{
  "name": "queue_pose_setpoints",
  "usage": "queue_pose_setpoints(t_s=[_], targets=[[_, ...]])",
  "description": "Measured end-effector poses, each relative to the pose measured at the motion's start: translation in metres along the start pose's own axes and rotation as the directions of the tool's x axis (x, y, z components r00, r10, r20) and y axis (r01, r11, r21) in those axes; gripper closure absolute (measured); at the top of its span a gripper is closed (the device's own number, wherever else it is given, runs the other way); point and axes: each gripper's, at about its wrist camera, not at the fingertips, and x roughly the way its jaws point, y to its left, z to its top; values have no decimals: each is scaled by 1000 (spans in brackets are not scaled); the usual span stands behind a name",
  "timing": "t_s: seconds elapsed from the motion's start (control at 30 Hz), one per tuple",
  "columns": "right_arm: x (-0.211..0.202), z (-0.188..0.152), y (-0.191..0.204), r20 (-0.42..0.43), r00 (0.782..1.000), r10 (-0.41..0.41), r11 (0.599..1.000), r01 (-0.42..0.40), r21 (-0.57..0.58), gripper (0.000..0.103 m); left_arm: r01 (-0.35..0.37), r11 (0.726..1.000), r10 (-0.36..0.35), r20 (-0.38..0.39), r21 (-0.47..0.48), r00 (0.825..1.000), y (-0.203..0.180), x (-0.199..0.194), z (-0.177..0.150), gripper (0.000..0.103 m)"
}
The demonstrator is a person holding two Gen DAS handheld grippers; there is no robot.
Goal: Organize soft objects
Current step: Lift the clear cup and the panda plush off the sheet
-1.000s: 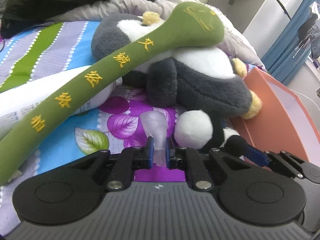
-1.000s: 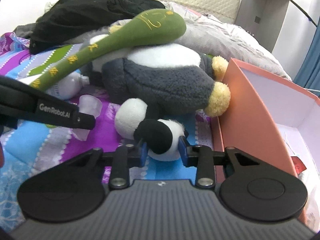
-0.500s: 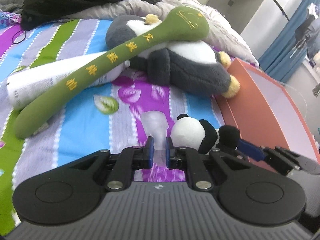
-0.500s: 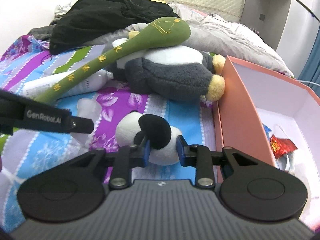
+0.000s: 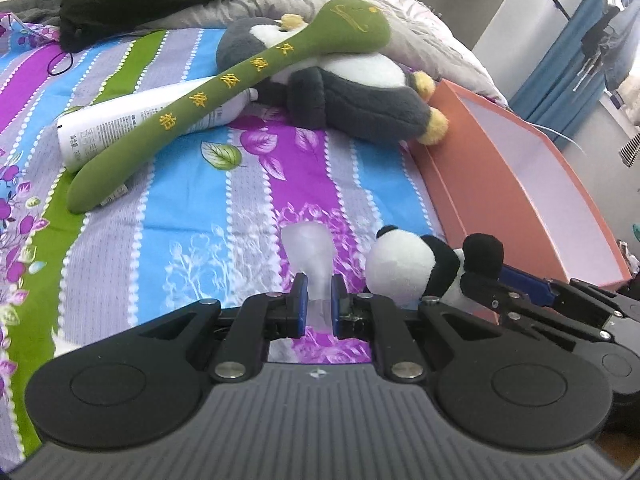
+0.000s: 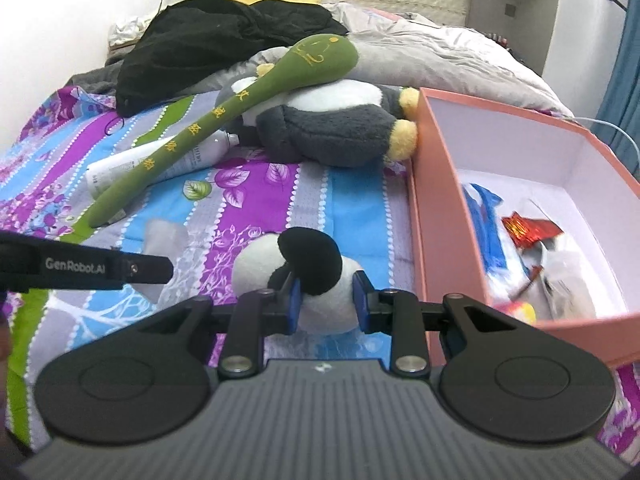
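Note:
My right gripper point(image 6: 325, 304) is shut on a small black-and-white panda plush point(image 6: 308, 280), held above the bedsheet left of the pink box point(image 6: 436, 200). The panda also shows in the left wrist view point(image 5: 412, 268). My left gripper point(image 5: 319, 312) is shut on a translucent soft cap-like piece point(image 5: 310, 252), which also shows in the right wrist view point(image 6: 162, 236). A large grey-and-white penguin plush point(image 6: 332, 128) lies at the back against the box, with a long green plush stick point(image 6: 224, 124) resting across it.
A white tube bottle point(image 5: 140, 120) lies under the green stick. A black garment point(image 6: 224, 44) and a grey quilt point(image 6: 420, 52) pile up at the head of the bed. The pink box holds blue and red wrappers point(image 6: 520, 228).
Both grippers have pulled back and up from the penguin plush, carrying the panda and the translucent piece. The panda now hangs nearer the box's front end.

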Motion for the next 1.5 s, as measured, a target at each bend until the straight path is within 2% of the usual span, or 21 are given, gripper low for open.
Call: queue_pose_setpoints(t_s=[0.23,0.43,0.83,0.93,0.97,1.0,1.1,1.3,1.5], targets=[[-27,-8,-6,18,1000,-8,1000,8,19,73,8,999,-9,18,41,1000,-19,-24,-8,89],[-48,-3,-18,57,998,-29,999,27,31,74,39,998,-42,45,56,998,-33,-41,1,89],[-88,39,-46,187,981,-57,996,42,82,75,97,985,-119,151,146,981,-83,-76,52,89],[-97,51,-55,222,973,-69,995,52,84,79,117,978,-147,173,174,974,-99,-82,70,89],[-100,56,-60,234,970,-71,995,52,87,85,124,975,-157,179,183,971,-105,-84,77,89],[-103,60,-63,245,967,-73,995,53,88,98,131,973,-167,185,191,968,-111,-85,82,89],[-108,72,-76,271,959,-82,993,57,99,97,153,965,-195,191,212,962,-129,-84,95,89],[-98,73,-102,243,966,-93,987,57,150,97,181,954,-222,159,240,962,-156,-72,98,89],[-85,48,-100,190,980,-61,982,25,188,97,182,961,-207,104,208,973,-148,-53,78,89]])
